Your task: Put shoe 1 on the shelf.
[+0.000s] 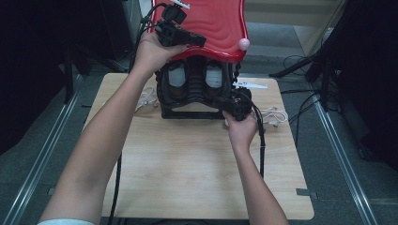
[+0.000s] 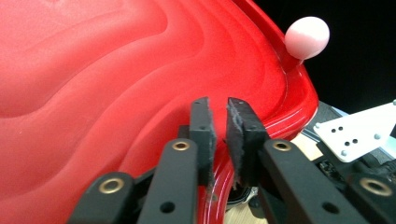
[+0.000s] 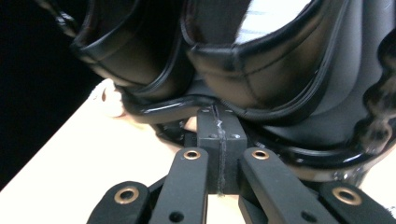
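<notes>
Left gripper view showed the left gripper [image 2: 219, 140] released, jaws straddling the red lid [image 2: 116, 84] rim. The right gripper [image 3: 218, 140] was clenched empty against the black base [image 3: 280, 93].

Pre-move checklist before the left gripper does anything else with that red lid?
1. Left gripper jaws astride the red lid rim: ok; a gap shows, pads not pressing.
2. Lid raised above the black base: ok.
3. Right gripper jaws shut, nose at the base's lower frame: ok; whether it touches, cannot tell.
4. Pink knob clear of both grippers: ok.
5. Base flat on the wooden table: ok.
6. What props the lid: cannot tell.
</notes>
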The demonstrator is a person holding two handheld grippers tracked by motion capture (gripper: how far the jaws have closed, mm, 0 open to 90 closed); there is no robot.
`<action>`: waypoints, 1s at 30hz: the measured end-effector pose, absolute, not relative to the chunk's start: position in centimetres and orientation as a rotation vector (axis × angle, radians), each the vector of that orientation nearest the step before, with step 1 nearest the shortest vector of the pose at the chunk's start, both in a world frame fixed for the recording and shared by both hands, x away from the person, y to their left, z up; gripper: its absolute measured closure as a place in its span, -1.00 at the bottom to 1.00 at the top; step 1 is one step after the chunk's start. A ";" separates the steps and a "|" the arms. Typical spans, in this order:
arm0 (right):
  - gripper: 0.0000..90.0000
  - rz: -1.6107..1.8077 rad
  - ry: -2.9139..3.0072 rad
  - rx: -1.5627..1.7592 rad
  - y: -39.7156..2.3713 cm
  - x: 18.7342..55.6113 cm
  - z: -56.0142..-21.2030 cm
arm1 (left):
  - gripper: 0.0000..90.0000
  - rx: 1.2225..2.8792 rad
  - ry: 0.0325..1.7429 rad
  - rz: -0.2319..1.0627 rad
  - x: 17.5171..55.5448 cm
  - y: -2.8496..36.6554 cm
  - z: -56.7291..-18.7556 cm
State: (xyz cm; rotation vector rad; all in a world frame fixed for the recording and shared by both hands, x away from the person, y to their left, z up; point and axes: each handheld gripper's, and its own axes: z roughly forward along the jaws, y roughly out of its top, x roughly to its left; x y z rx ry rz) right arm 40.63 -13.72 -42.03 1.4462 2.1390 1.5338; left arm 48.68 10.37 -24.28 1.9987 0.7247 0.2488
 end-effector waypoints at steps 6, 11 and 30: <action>0.85 1.582 2.191 1.373 -14.0 39.4 -42.1 | 0.27 1.989 0.749 0.299 48.1 10.4 -23.7; 0.57 1.653 2.206 1.272 -14.0 38.1 -42.4 | 0.11 1.991 0.755 0.265 47.2 10.5 -22.9; -0.30 1.719 2.313 1.277 -15.2 34.8 -45.1 | -0.33 2.000 0.716 0.195 42.6 12.1 -24.3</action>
